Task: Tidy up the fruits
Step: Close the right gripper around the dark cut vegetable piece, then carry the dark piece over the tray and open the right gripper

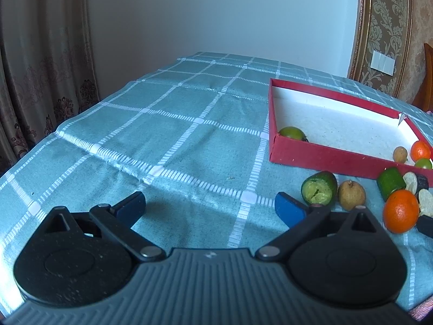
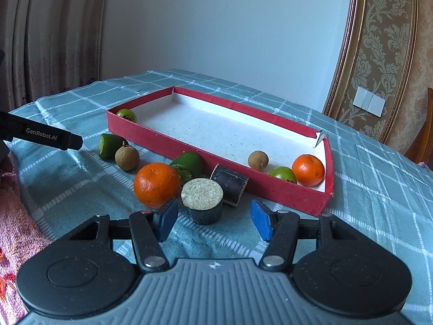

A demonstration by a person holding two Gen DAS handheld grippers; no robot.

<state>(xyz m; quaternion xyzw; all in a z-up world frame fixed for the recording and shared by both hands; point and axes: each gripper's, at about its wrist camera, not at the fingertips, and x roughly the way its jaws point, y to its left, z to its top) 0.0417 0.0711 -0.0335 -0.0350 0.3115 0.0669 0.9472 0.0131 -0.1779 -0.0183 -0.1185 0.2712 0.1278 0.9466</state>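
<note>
Hovering low over the bench [image 2: 379, 189], the right tool [image 2: 213, 218] has its blue pads apart with nothing pressed between them; a dark stub with a pale cut top [image 2: 202, 203] stands just beyond the gap. Left of the stub sits an orange [image 2: 157, 184], and a green piece [image 2: 189, 162] lies behind it. A second dark stub [image 2: 230, 187] leans near the red tray [image 2: 284, 192]. Farther left lie a brown round fruit [image 2: 127, 157] and another green piece [image 2: 109, 145]. Inside the tray, 1 green fruit [image 2: 126, 114] rests in the far-left corner; a brown fruit [image 2: 258, 159], a green fruit [image 2: 282, 174] and an orange [image 2: 308, 169] cluster at the right end. The left tool [image 1: 209, 205] is wide open over bare cloth, gripping nothing.
</note>
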